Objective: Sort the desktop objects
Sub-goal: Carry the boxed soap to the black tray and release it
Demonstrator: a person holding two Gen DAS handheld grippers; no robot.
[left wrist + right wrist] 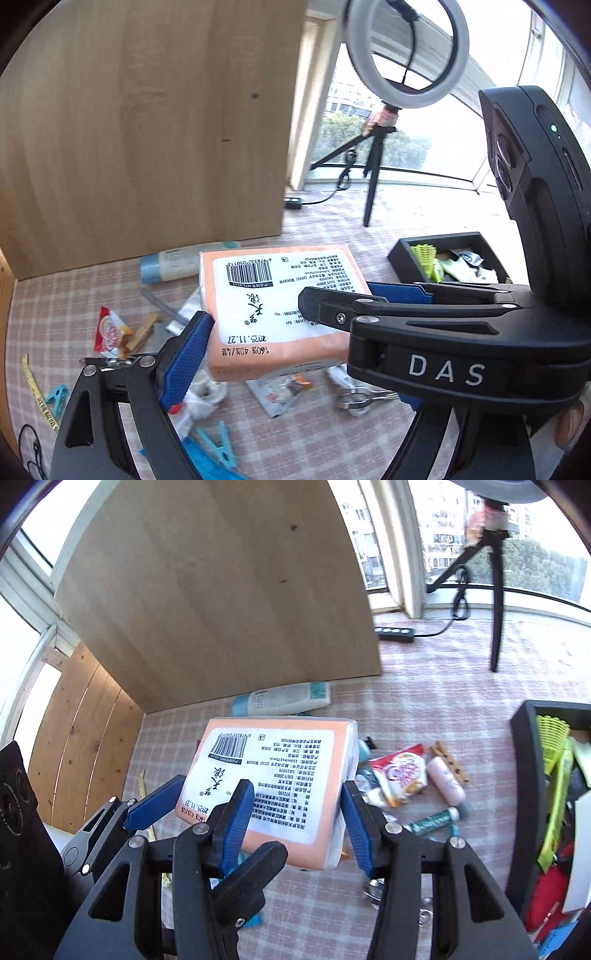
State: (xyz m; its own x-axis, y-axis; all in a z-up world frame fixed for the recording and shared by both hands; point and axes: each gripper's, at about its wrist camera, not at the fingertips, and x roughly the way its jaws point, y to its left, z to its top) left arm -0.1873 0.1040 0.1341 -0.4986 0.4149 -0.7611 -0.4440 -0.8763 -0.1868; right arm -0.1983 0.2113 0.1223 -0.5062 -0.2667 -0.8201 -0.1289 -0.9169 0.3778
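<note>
Both grippers, left (288,317) and right (295,812), clamped the orange tissue pack (273,779) above the clutter, probably steadying it for transfer toward the black tray (524,775).

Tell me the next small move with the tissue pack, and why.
Probably ease the left gripper off: the right gripper seems to clamp the lifted tissue pack already, and the black tray lies on its side.
</note>
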